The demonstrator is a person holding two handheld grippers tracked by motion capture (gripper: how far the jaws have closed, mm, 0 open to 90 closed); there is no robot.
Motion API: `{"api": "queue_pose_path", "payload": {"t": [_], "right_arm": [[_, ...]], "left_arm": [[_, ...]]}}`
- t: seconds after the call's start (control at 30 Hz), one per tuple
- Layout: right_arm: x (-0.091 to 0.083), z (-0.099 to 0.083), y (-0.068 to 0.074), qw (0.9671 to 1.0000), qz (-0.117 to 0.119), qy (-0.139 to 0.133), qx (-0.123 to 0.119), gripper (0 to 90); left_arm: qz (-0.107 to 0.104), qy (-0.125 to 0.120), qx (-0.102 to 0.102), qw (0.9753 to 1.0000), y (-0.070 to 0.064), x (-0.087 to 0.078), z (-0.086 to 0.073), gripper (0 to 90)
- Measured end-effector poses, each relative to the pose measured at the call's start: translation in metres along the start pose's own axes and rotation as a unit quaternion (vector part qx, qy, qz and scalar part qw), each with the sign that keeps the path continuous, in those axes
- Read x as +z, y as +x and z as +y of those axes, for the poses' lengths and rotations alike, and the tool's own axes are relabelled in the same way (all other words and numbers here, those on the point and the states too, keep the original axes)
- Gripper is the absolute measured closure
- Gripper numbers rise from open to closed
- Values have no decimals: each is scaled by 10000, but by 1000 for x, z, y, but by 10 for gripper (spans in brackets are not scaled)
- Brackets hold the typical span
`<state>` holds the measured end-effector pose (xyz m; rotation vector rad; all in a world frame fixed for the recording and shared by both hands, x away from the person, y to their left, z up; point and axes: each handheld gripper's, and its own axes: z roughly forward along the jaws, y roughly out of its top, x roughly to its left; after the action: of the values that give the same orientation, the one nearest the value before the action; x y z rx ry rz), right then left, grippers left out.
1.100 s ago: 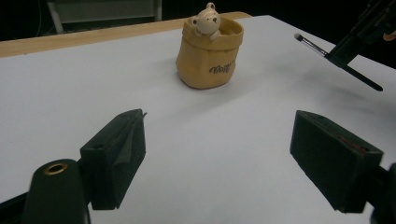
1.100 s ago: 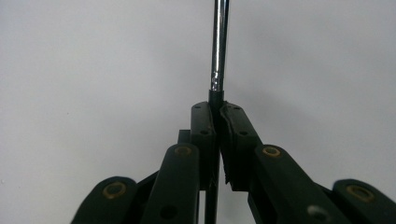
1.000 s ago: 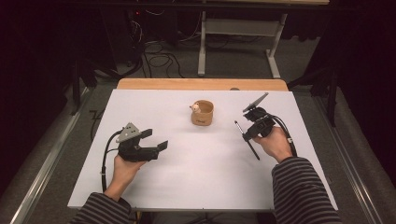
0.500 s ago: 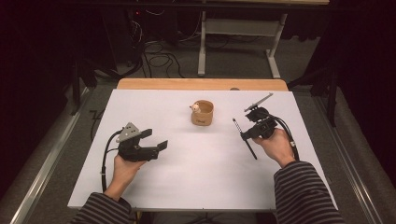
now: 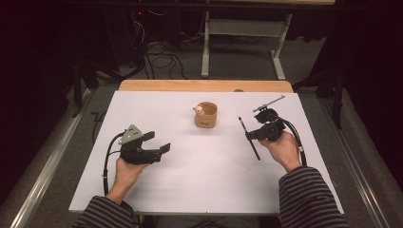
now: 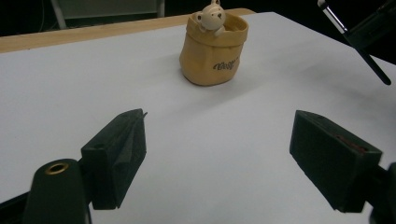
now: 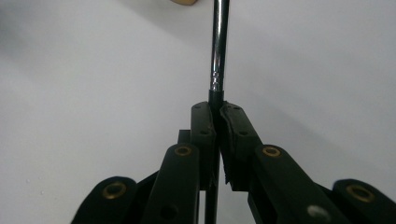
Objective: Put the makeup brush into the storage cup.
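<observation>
White table (image 5: 209, 180) in a dark room; right claw (image 5: 250, 136) grips a brush (image 5: 249, 137).

High view overhead, gripper views close, low

Tabletop (image 5: 209, 180): smooth, matt white surface, like paper or laminate; a strip of bare light wood shows along its far edge.
Pouch (image 5: 206, 115): tan, soft-looking with a rolled rim, cloth or paper-like, matt, with dark printed lettering.
Bear figure (image 6: 211, 16): cream, smooth, slightly glossy, sitting at the pouch rim.
Brush (image 5: 249, 138): black handle with a faint sheen; glossy, mirror-bright metal ferrule in the right gripper view.
Left gripper (image 6: 233, 154): matt black plastic jaws, brass-coloured rivet; grey matt plate on top.
Right gripper (image 7: 217, 126): matt black plastic, ribbed inner pads, brass-coloured rivets.
Sleeves (image 5: 309, 199): striped knit cloth.
</observation>
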<state>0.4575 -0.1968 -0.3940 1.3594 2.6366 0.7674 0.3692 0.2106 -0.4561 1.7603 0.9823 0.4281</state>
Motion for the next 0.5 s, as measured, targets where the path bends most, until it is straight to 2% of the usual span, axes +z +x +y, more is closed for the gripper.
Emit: {"api": "queue_pose_path", "payload": {"t": [0.5], "right_arm": [[-5,0,10,9977,153,-625,-221,861]], "left_arm": [[6,37,-46,10000,1,0,0,198]]}}
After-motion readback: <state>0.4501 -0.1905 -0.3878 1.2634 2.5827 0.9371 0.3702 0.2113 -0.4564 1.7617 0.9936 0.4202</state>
